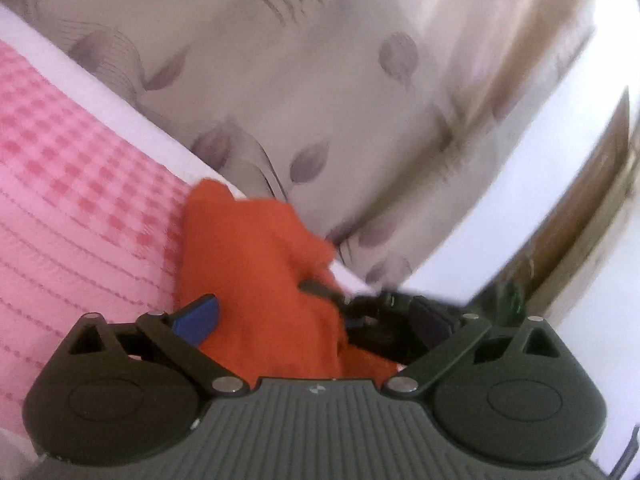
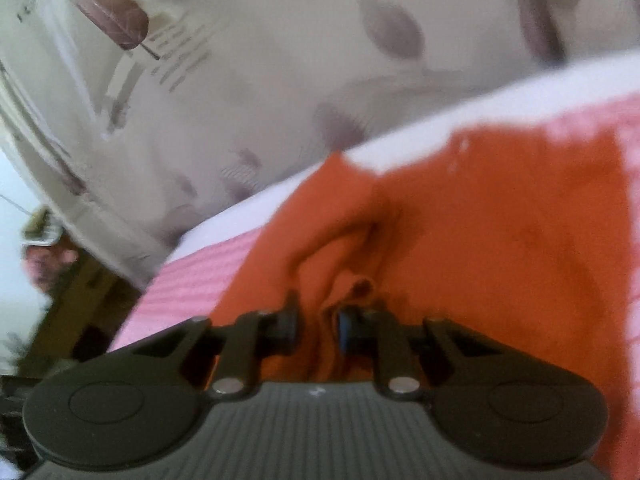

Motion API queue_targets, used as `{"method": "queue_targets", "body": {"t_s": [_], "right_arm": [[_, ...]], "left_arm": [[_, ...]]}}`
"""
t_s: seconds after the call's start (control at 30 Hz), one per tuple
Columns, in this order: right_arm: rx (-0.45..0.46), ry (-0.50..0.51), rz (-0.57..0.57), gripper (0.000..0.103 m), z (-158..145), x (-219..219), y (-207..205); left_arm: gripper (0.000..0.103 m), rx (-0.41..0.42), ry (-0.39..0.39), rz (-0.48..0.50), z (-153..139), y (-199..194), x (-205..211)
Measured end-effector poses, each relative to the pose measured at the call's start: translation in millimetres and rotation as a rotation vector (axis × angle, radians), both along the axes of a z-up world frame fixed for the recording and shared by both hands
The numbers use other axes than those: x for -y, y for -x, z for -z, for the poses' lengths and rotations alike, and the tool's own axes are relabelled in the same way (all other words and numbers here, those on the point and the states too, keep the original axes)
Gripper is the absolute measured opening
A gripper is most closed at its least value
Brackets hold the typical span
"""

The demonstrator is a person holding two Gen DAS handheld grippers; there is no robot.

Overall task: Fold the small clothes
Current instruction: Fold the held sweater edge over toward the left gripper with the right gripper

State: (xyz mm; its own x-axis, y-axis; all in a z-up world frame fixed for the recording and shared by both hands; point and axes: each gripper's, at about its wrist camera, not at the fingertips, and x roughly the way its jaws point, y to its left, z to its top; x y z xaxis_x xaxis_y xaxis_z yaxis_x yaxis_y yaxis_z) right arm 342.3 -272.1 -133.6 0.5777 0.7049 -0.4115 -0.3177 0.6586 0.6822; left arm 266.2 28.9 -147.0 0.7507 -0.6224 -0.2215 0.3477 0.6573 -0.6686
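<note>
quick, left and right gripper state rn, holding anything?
left gripper: open, orange garment lies between its fingers, not pinched.
right gripper: shut on the orange garment.

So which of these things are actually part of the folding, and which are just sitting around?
Part of the job:
- orange garment
- left gripper, open around the cloth
- right gripper, closed on a fold

Just there:
- pink checked bedcover underneath
- leaf-patterned curtain
- wooden furniture, blurred
</note>
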Motion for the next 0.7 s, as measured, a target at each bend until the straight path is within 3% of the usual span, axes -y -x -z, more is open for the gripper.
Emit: {"method": "queue_targets", "body": {"t_s": [0.03, 0.07, 0.13, 0.2, 0.23, 0.33, 0.37, 0.4, 0.47, 0.57, 0.7], "right_arm": [[-0.005, -0.003, -0.001, 0.029, -2, -1, -1], [-0.009, -0.005, -0.015, 0.053, -3, -3, -2], [-0.003, 0.003, -0.024, 0.092, -7, -12, -3], [0.009, 0.027, -0.024, 0.094, -8, -25, -4], [0.014, 0.073, -0.032, 0.093, -9, -35, -3], [0.076, 0.251, -0.008, 0.051, -12, -58, 3], [0.091, 0.249, -0.009, 0.035, -14, -58, 5], [0.099, 0.239, 0.003, 0.026, -17, -53, 6], [0.126, 0.221, 0.053, 0.018, -25, -36, 10], [0.124, 0.182, 0.142, 0.017, -35, 8, 13], [0.061, 0.125, 0.235, 0.017, -28, 68, 15]], "left_arm": [[0.101, 0.006, -0.019, 0.016, 0, 1, 3], [0.102, 0.016, -0.045, 0.025, -1, 2, 7], [0.102, 0.029, -0.080, 0.042, -1, 3, 13], [0.102, 0.029, -0.080, 0.063, 0, 4, 16], [0.102, 0.029, -0.076, 0.068, 1, 5, 16], [0.102, 0.041, -0.065, 0.056, -1, 9, 15], [0.102, 0.053, -0.054, 0.040, -2, 10, 13], [0.102, 0.064, -0.044, 0.020, -4, 12, 10], [0.102, 0.076, -0.012, -0.025, -6, 14, 4], [0.102, 0.033, 0.032, -0.054, -3, 9, -3], [0.102, 0.004, 0.025, -0.029, -1, 5, 0]]}}
